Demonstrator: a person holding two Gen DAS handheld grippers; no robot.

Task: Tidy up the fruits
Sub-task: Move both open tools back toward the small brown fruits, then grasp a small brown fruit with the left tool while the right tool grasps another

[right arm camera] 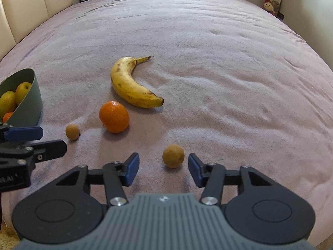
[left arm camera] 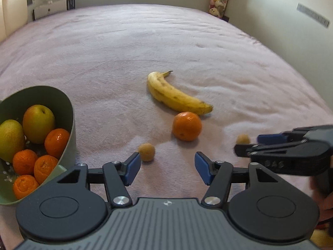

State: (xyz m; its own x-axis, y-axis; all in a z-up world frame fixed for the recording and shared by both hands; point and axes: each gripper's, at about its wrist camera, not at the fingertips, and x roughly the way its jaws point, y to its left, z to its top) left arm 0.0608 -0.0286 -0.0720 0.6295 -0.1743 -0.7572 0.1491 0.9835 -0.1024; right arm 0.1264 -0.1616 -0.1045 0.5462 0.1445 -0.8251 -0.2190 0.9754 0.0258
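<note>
Right black two-finger claw with blue pads [right arm camera: 163, 169]: jaws parted, nothing held, small round tan fruit [right arm camera: 173, 156] just ahead between the tips, untouched. Left black claw with blue pads [left arm camera: 166, 166]: jaws wider apart, equally empty, a second small tan round fruit [left arm camera: 147, 151] just off its left pad rather than centred.

Further out on the pink plush bedspread [right arm camera: 208, 62]: smooth orange mandarin [right arm camera: 114, 116], then spotted yellow banana [right arm camera: 133, 84] toward the middle. Sage-green plastic bowl [left arm camera: 69, 129] at the near left edge, tilted, already holding pears and mandarins.

Likely trouble: off-centre left closure nudging its little fruit away across the soft pile; round fruit squirting out of the pads; the two claws, working close together, clashing; the tilted, well-filled bowl tipping or spilling on the soft bedding when more is dropped in.
</note>
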